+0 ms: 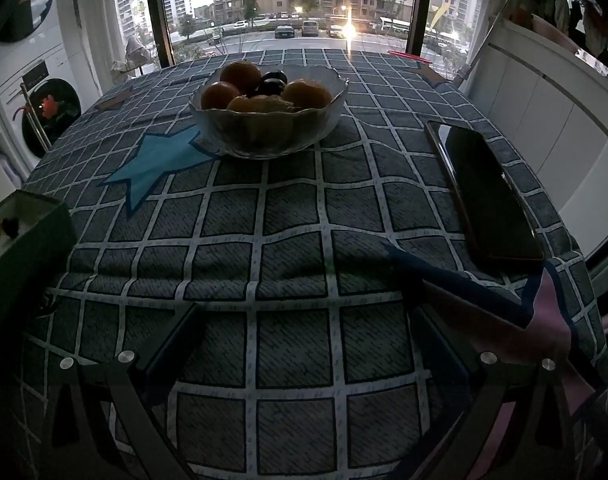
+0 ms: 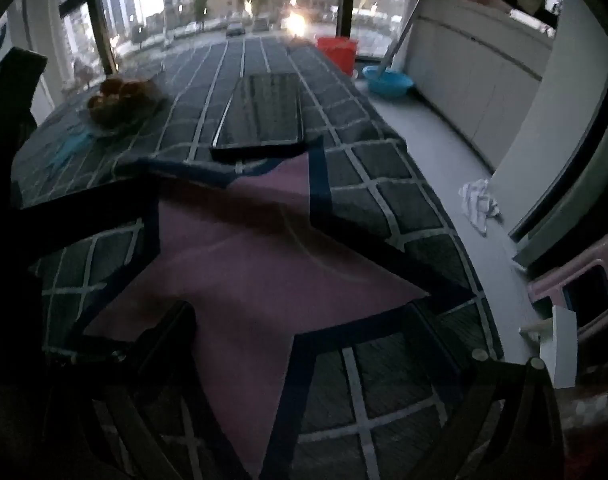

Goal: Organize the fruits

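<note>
Glass bowl point(image 1: 268, 120) of oranges point(image 1: 305, 94) — untouched

on the desk point(image 1: 288, 216), a bowl point(image 1: 268, 130) sits toward the far side, holding oranges point(image 1: 305, 94) with plums point(image 1: 272, 85) among them. a phone point(image 1: 483, 192) lies flat to the bowl's right, nearer the front edge. on the floor beyond the desk's right side stand a bucket point(image 2: 337, 54) and a basin point(image 2: 387, 82).

bowl point(image 2: 122, 106) blurred, phone point(image 1: 489, 192) screen dark
</note>
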Tool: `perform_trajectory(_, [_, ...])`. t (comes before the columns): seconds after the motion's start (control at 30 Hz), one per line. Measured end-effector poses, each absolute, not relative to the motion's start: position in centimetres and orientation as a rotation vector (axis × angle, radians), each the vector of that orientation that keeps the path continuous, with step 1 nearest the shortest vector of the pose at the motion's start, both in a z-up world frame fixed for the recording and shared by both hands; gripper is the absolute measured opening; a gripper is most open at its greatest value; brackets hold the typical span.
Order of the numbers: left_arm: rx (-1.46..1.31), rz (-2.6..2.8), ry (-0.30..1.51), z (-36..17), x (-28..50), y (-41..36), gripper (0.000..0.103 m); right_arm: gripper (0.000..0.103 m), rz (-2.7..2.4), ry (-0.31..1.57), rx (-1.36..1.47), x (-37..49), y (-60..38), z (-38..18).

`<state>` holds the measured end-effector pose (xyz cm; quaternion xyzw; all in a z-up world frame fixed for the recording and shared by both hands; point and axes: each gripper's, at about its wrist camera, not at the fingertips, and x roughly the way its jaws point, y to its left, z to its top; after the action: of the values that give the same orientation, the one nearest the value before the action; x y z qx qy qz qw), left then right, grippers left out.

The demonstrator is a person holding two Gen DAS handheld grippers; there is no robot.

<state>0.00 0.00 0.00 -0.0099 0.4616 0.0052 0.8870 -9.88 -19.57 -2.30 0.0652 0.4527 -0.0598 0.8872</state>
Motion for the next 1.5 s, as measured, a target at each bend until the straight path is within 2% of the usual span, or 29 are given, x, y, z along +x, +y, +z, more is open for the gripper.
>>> perform_trajectory(1.5, [-0.021, 0.011, 0.960, 0.0, 0.0, 0.0, 0.103, 0.103, -0.190, 0.969, 0.161, -8.8, -18.1, -2.5])
